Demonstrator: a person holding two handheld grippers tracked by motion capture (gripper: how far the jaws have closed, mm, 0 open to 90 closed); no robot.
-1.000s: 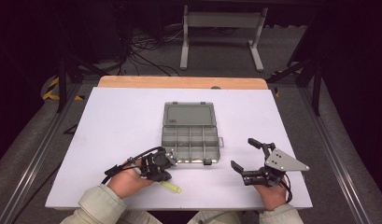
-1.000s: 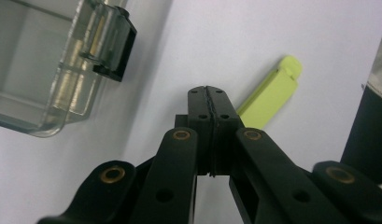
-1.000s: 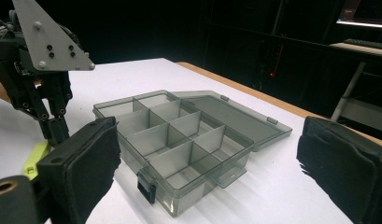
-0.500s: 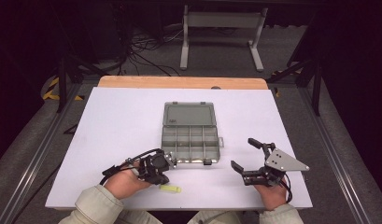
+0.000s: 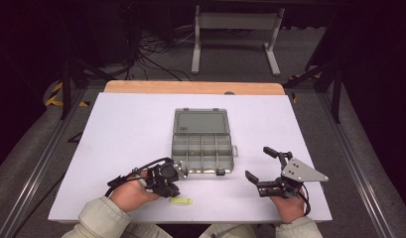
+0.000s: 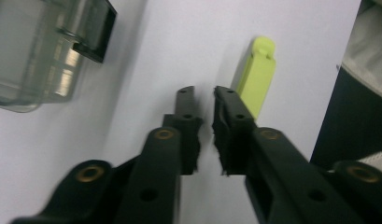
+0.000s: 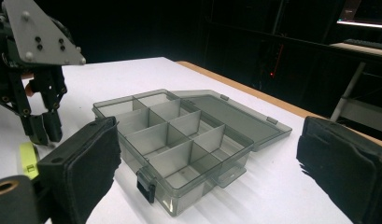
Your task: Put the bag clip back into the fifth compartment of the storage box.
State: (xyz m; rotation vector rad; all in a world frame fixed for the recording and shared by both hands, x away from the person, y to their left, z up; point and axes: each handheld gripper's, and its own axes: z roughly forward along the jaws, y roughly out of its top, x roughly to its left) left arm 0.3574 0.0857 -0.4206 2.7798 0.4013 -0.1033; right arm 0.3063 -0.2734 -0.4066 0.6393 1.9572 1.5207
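While the left gripper (image 5: 173,191) is held low over the white table top (image 5: 126,129), its black jaws are seen nearly closed with a narrow gap, and nothing is gripped between them. A small yellow-green plastic clip (image 6: 257,77) is laid flat just beside the jaw tips. Beyond it, an open grey translucent compartment box (image 5: 202,146) is placed mid-table. The right gripper (image 5: 262,167) is spread wide and empty, near the box.

An open compartment box (image 5: 202,146) lay at the middle of the table (image 5: 121,129), lid on the far side. Near-left of it sat the left gripper (image 5: 167,184), a small clip (image 5: 181,201) just beside it; near-right, the right gripper (image 5: 260,167).
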